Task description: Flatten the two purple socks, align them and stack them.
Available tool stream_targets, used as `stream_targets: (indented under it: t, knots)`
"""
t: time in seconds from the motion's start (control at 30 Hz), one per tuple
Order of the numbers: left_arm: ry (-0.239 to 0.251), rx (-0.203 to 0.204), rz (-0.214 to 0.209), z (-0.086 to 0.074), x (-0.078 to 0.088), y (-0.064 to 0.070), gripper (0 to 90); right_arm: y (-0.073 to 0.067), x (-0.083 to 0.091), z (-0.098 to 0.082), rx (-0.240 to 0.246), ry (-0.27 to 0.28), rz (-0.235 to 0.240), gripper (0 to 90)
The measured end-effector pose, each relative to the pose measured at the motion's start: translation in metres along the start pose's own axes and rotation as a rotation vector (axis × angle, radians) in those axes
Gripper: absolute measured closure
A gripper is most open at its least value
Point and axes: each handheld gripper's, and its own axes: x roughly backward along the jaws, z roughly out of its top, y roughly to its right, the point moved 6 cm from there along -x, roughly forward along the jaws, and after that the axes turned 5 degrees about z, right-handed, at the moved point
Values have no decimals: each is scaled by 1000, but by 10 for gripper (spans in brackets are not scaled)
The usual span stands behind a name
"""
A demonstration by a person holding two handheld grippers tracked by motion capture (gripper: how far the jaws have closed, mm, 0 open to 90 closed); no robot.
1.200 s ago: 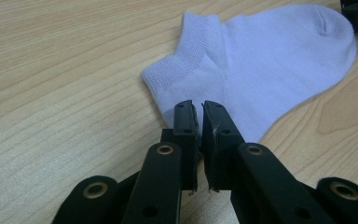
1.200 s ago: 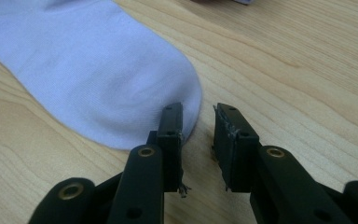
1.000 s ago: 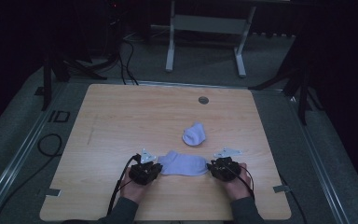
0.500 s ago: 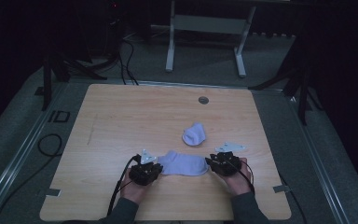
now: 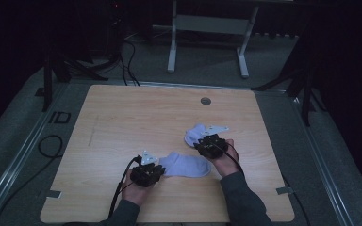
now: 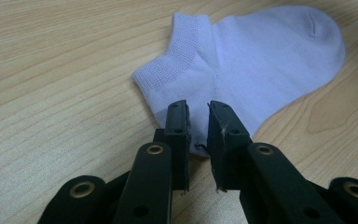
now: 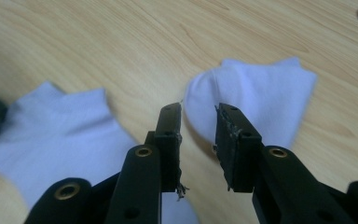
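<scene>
Lying flat on the pale wooden table [image 5: 122, 122], a lavender ankle sock [image 5: 188, 165] stretches sideways between the person's two hands near the front edge. Its knit is fine and smooth over the foot, with a ribbed cuff band and a rounded toe — the left gripper view shows the ribbing and a faint seam line running down from the cuff. The left gripper [image 5: 146, 175] sits at the sock's cuff end; its black jaws stand a narrow gap apart over the sock's lower edge and have just been opening. Cloth lies under and just ahead of the tips, but no pinch of fabric shows between the pads, whose edges look frayed.

A second lavender sock [image 5: 194, 134], folded into a short, rounded bundle, lies just beyond the first, toward the middle of the table. In the right gripper view it is a squat shape with two soft corners at its far end and a curved near edge. The right gripper [image 5: 210, 143] hovers at that near edge — jaws a narrow gap apart, nothing clamped, a loose thread hanging from one pad.

The tabletop is light wood grain with rounded corners and a round grey cable grommet [image 5: 205, 100] near its far edge. Dark sleeves cover both forearms, and a black cable trails from each gripper.
</scene>
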Motion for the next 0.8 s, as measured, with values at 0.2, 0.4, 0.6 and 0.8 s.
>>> stream_targets:
  t: [0.2, 0.4, 0.6, 0.8]
  knots:
    - [0, 2, 0, 0, 0, 0, 779, 0, -28, 12, 20, -50, 11, 701]
    - [0, 3, -3, 0, 0, 0, 775, 4, -55, 13, 21, -113, 2, 677]
    - [0, 3, -5, 0, 0, 0, 772, 7, -65, 12, -1, -142, -7, 711]
    - [1, 3, -4, 0, 0, 0, 768, 9, -65, 13, 21, -166, -41, 827]
